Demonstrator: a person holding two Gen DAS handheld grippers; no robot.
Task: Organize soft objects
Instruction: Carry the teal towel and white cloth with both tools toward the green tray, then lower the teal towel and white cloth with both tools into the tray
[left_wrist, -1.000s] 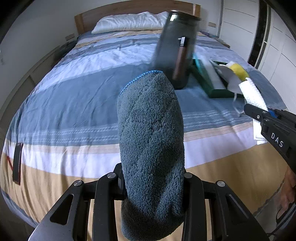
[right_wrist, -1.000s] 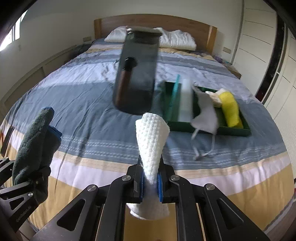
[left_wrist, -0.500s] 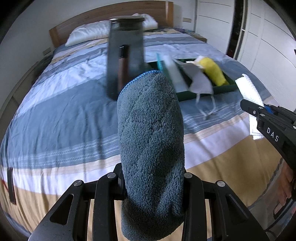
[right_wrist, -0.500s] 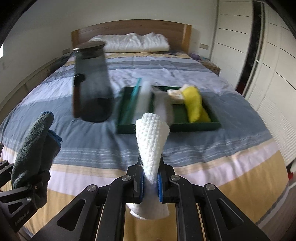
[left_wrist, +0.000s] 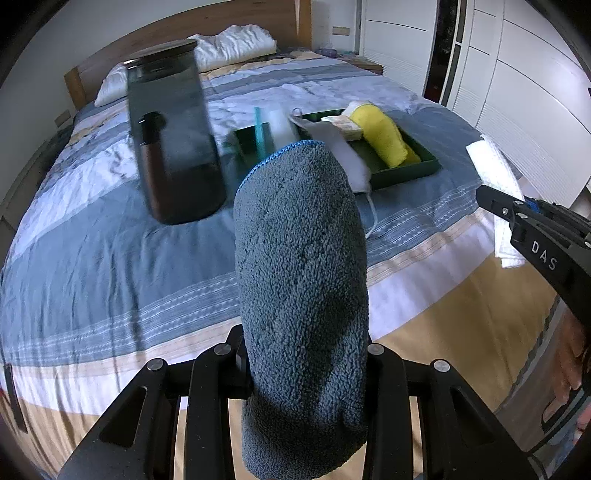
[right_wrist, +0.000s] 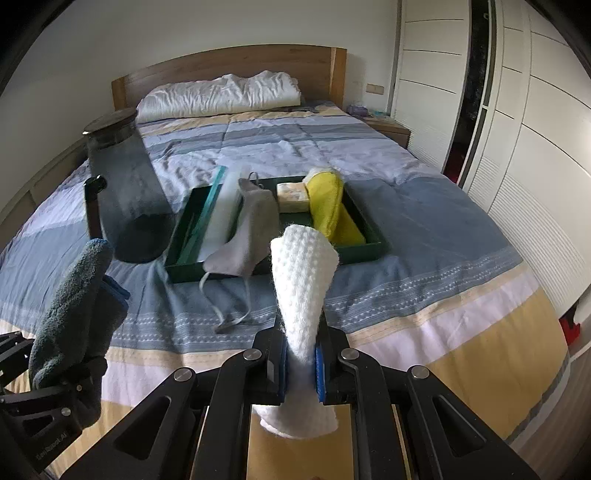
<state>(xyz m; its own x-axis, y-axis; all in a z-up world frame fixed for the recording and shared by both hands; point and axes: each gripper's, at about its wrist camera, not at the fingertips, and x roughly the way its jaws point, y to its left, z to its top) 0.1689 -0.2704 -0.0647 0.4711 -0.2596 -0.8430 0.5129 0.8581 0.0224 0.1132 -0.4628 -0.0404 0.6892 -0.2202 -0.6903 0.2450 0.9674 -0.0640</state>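
Observation:
My left gripper (left_wrist: 303, 354) is shut on a rolled dark grey-blue fleece cloth (left_wrist: 301, 280) that stands upright between the fingers; it also shows in the right wrist view (right_wrist: 74, 310). My right gripper (right_wrist: 301, 362) is shut on a rolled white waffle cloth (right_wrist: 303, 280), seen at the right edge of the left wrist view (left_wrist: 496, 177). Both hover over the foot of the bed. A green tray (right_wrist: 369, 251) on the bed holds a yellow cloth (right_wrist: 328, 206), a beige pack (right_wrist: 291, 195) and a white roll (right_wrist: 225, 214). A grey mask (right_wrist: 251, 236) hangs over the tray's front rim.
A tall dark smoked jar (left_wrist: 173, 140) with a lid stands on the striped bedspread (left_wrist: 92, 258) left of the tray, also in the right wrist view (right_wrist: 125, 192). Pillows (right_wrist: 221, 96) and a wooden headboard lie at the far end. White wardrobe doors (right_wrist: 517, 147) line the right side.
Both grippers have swung to the right, so the jar has shifted left in each view and the tray now sits near the middle. Both cloths stay held.

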